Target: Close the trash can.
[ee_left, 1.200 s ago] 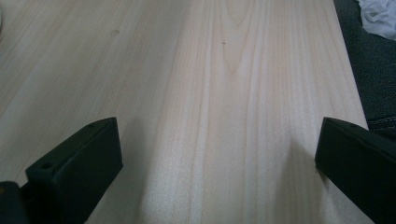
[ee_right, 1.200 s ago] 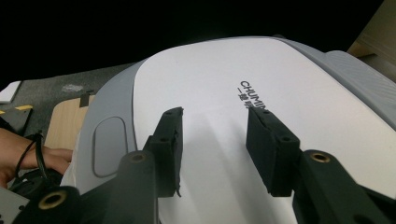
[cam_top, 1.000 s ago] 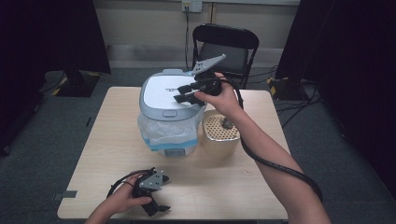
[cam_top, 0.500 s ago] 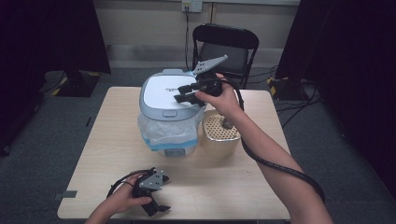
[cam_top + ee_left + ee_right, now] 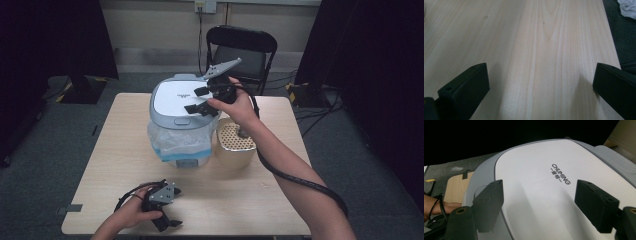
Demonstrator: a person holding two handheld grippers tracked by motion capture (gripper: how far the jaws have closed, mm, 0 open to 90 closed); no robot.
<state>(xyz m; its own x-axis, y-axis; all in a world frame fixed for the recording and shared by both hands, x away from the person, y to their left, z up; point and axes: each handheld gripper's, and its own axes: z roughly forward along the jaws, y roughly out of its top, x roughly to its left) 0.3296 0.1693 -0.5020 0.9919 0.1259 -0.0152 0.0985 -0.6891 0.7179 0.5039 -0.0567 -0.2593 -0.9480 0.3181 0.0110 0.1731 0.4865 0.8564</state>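
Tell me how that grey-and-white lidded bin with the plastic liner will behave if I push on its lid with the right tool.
The grey-and-white lidded bin looks rigid, so the lid probably won't flex much. Its smooth white top seems slippery; the open right tool may skid. The bin looks light and tall, so a sideways shove could slide or tip it on the wooden table.

A light wooden table [image 5: 110, 150] with a pale grain stood on grey carpet. Near its centre, toward twelve o'clock, sat a grey-and-white lidded bin [image 5: 180, 107] lined with a clear plastic bag. Just beside it, at its four o'clock, stood a beige round container [image 5: 235, 145] with a perforated top. At the table's seven o'clock edge the left gripper [image 5: 167, 220] rested on the wood, held by a hand.
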